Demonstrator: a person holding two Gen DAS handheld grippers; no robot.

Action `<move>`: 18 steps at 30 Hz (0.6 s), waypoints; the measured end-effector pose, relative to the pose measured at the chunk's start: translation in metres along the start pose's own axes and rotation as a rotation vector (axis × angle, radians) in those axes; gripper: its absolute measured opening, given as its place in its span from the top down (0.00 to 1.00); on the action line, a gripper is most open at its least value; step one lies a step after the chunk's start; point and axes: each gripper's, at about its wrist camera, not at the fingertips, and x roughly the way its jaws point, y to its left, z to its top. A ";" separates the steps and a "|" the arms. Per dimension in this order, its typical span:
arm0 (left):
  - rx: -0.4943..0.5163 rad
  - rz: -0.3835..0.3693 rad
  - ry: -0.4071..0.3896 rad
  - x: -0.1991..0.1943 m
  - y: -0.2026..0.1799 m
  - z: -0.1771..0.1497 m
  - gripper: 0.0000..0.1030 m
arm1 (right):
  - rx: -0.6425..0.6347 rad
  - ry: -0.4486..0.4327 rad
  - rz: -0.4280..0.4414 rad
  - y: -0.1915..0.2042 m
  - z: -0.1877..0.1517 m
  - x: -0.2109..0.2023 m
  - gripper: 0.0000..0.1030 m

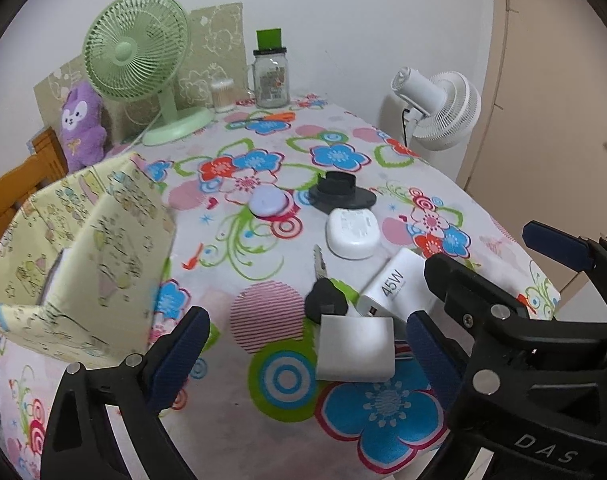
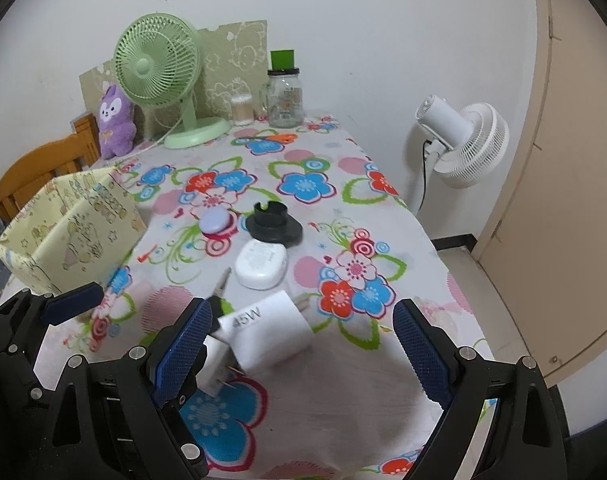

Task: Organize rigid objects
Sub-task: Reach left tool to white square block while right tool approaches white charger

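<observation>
On the flowered tablecloth [image 1: 263, 420] my left gripper [image 1: 303, 360] stands open around a small white plug adapter [image 1: 355, 350], its pads clear of it. Just behind lie a white 45W charger [image 1: 395, 284] and a black-headed key [image 1: 323, 292]. My right gripper [image 2: 303, 352] is open too, with the 45W charger [image 2: 267, 328] between its fingers, untouched. Farther back sit a white rounded case [image 2: 261, 264], a black round holder [image 2: 273, 226] and a lilac disc [image 2: 215, 220]. A yellow patterned box [image 1: 87, 260] stands open-topped at the left.
At the table's far end stand a green desk fan [image 1: 135, 60], a purple plush [image 1: 81, 128], a glass jar [image 1: 269, 76] and a small swab pot [image 1: 222, 96]. A white floor fan [image 2: 463, 144] and a door [image 2: 563, 200] are right of the table edge; a wooden chair [image 2: 35, 172] left.
</observation>
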 end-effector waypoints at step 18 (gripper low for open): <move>0.049 -0.033 0.049 0.030 -0.024 -0.016 0.11 | 0.020 0.059 -0.027 -0.023 -0.026 0.020 0.09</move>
